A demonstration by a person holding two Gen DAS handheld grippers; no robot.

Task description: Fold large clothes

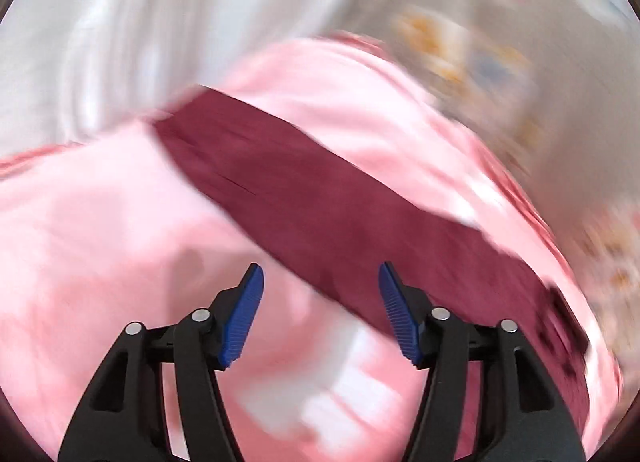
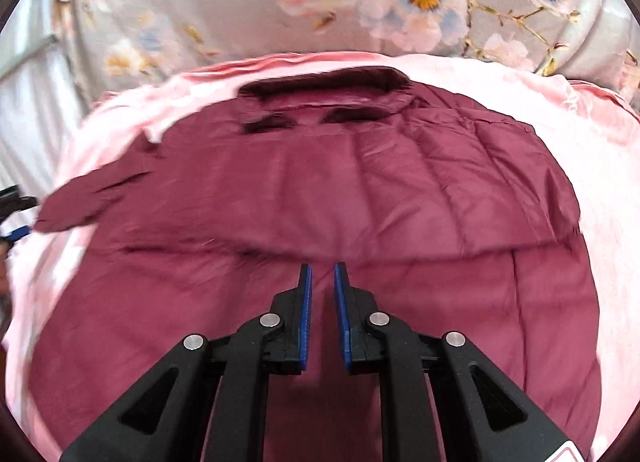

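Maroon jacket (image 2: 320, 198) spread on pink sheet (image 2: 560, 102), seemingly part-folded; more folds left. Left hand-held gripper (image 1: 320, 314) wide, empty; right hand-held gripper (image 2: 322, 314) narrow, empty.

One maroon jacket (image 2: 320, 190) lying on one pink sheet (image 2: 560, 110). One floral cover (image 2: 240, 2) showing behind. Two tools showing: left tool (image 1: 321, 278), right tool (image 2: 322, 274). Two blue pads (image 1: 244, 314) showing per tool.
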